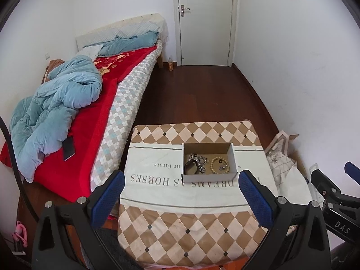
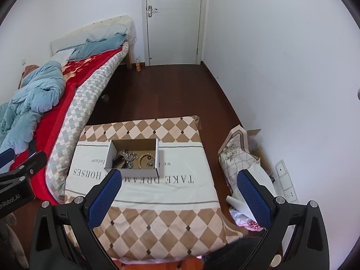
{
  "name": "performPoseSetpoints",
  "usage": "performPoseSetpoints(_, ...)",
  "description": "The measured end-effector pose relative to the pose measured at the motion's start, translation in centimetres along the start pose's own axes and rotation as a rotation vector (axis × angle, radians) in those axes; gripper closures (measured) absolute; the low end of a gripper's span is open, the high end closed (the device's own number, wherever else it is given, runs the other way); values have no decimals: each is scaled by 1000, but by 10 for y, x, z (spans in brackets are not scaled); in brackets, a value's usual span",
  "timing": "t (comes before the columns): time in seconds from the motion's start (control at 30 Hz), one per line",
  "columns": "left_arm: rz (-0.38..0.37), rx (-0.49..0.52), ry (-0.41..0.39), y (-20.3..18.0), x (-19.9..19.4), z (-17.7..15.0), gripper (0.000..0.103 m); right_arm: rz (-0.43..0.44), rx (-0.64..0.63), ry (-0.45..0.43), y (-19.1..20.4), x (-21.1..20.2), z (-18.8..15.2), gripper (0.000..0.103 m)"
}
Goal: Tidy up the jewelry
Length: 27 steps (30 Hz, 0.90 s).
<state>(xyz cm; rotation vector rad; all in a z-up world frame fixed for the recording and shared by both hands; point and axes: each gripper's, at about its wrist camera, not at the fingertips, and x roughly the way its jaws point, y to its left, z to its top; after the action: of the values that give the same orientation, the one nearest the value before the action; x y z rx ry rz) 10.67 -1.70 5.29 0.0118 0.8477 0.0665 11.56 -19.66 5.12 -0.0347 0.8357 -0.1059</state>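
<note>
A small open cardboard box [image 1: 234, 155] sits on a checked cloth-covered table [image 1: 193, 220]. Inside lie a silver chain piece [image 1: 199, 158], a dark oval item [image 1: 190, 167] and a yellow bead bracelet [image 1: 219, 165]. The box also shows in the right wrist view [image 2: 156, 153] with the beads [image 2: 144, 160]. My left gripper [image 1: 181, 183] is open and empty, just short of the box. My right gripper [image 2: 177, 181] is open and empty, near the box's front right. The right gripper's body [image 1: 333, 191] shows at the left wrist view's right edge.
A bed [image 1: 126, 94] with a red blanket and blue duvet [image 1: 54, 103] runs along the left, a phone [image 1: 68, 149] on it. A floral bag [image 2: 240, 157] and a wall socket [image 2: 284, 175] are right of the table. A bottle [image 1: 171, 64] stands by the closed door [image 1: 204, 20].
</note>
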Motion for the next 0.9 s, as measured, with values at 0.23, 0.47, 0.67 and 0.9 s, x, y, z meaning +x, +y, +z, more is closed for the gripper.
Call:
performPoseSetpoints(0.23,8,4,40,-6,31,12,0,-17,-15,19,8,34,18,0)
performPoseSetpoints(0.47,30,-20,71,-4,60,22,0,-16,-37,49,18,66,31,0)
performPoseSetpoints(0.67,44,-43,105,2,80,23,0,-5,-56,73,27,86,39,0)
performPoseSetpoints(0.9,41,-47,124,4,87,19,0,8,-74,88,35,93,40,0)
